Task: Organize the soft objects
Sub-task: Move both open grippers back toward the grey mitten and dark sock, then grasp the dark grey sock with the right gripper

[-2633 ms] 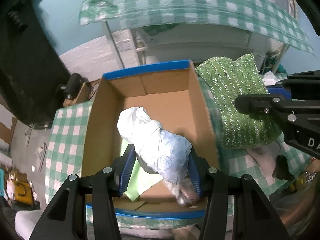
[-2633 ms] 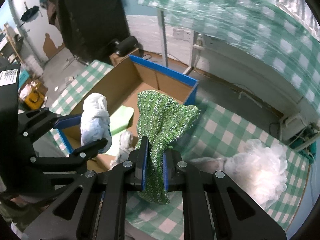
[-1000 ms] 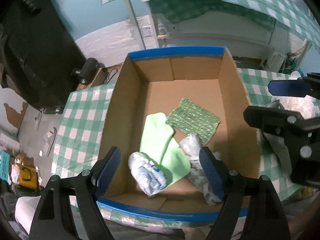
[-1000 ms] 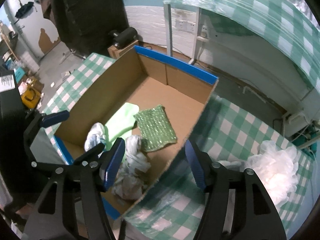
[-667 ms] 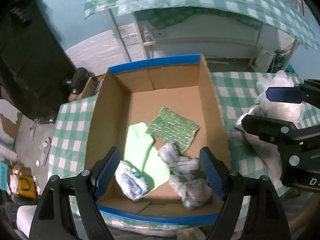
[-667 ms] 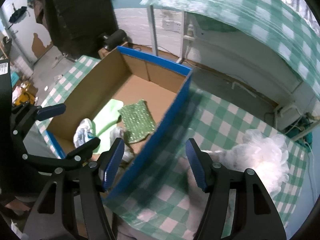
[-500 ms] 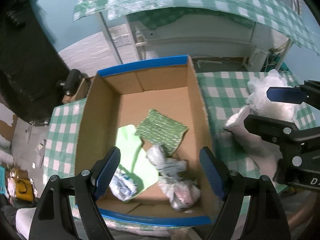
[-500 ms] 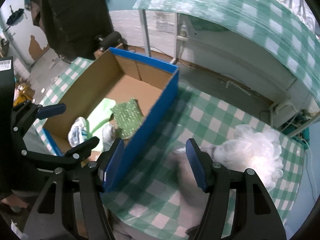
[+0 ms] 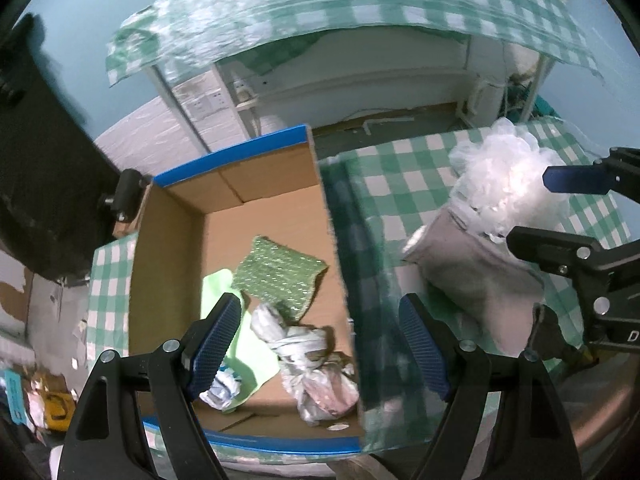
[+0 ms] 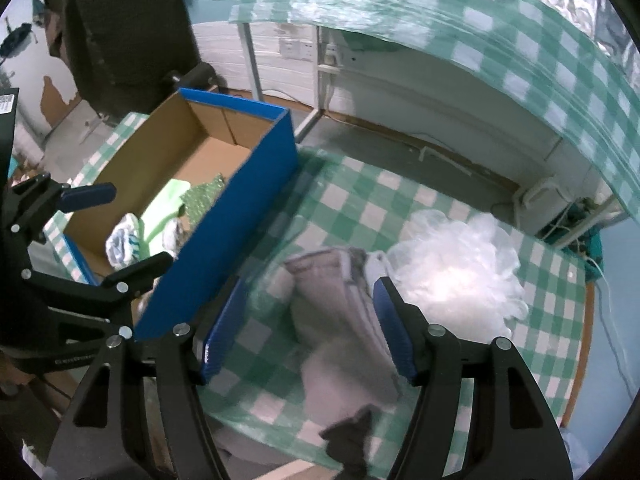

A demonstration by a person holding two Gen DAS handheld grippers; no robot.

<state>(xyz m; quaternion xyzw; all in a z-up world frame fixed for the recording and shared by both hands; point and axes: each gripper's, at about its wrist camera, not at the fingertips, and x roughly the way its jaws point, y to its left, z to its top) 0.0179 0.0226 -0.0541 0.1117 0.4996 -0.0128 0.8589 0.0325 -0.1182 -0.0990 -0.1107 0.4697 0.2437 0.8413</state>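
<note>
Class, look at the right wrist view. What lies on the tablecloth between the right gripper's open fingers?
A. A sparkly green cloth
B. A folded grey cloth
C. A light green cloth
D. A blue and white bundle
B: the folded grey cloth lies on the checked tablecloth between the open right gripper's fingers, outside the box, beside the white plastic fluff.
</note>
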